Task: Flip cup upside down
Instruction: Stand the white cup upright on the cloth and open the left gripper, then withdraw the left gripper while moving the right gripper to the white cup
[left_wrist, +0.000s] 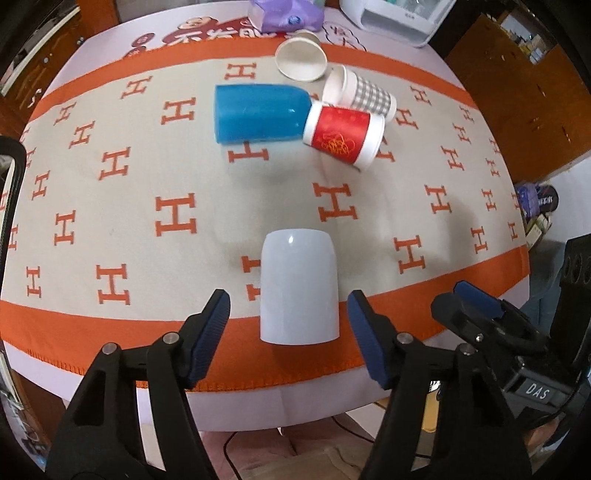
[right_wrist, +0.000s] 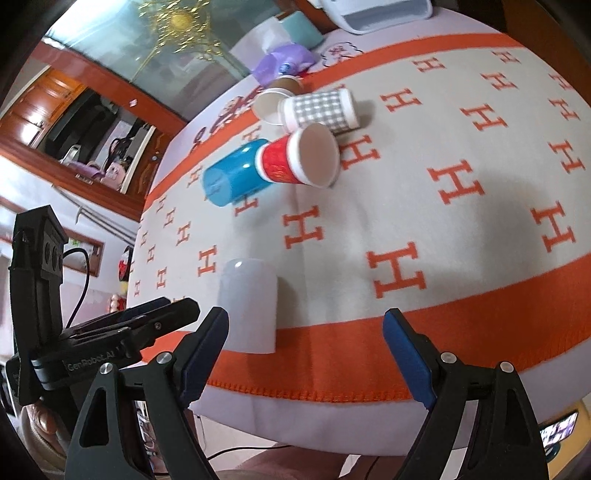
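Left wrist view shows the left tongs (left_wrist: 288, 325) spread wide, flanking but not touching the smooth white cylindrical cup (left_wrist: 299, 286), which stands mouth-down near the front edge of the bench's orange-and-beige H-patterned cloth (left_wrist: 110, 221). Right tongs (right_wrist: 306, 343) also gape, grasping nothing, just right of that cup. Farther back, a blue plastic cup (left_wrist: 258, 112) and a red paper cup (left_wrist: 343, 133) lie touching on their sides.

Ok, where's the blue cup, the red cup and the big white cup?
blue cup (left_wrist: 258, 112), left wrist view, middle of its side.
red cup (left_wrist: 341, 133), left wrist view, on its red band.
white cup (left_wrist: 299, 288), left wrist view, middle of its wall.
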